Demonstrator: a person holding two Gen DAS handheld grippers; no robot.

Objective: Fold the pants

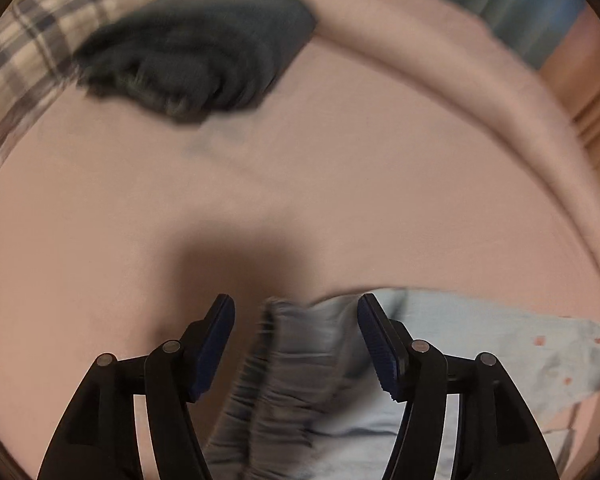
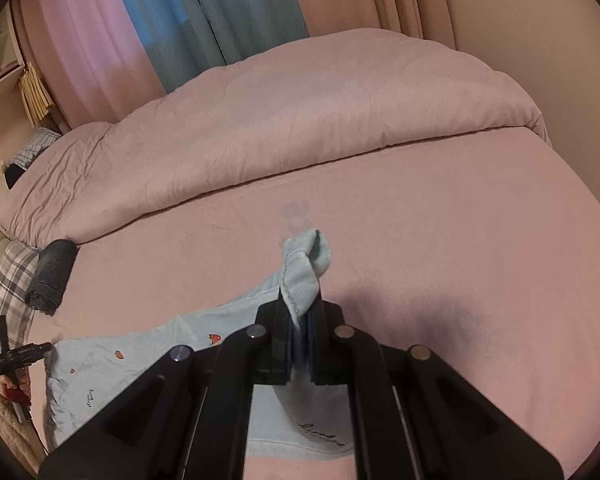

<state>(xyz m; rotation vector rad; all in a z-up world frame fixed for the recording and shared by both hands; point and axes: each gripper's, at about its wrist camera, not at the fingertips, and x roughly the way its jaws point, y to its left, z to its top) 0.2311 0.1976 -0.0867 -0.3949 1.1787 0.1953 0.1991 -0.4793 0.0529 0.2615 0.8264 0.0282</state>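
Your right tool (image 2: 300,322) is clamped on a bunched edge of the light-blue pants (image 2: 100,364), lifting it off the pink bed (image 2: 440,248). The rest trails flat to the left. A rolled dark garment (image 2: 52,276) sits by the plaid pillow (image 2: 10,276).

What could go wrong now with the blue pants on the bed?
The right gripper pinches only a small corner of the blue pants, so the cloth might slip out. The left gripper is open over the bunched waistband, holding nothing, so that end could sag or crumple and the fold might come out crooked on the pink sheet.
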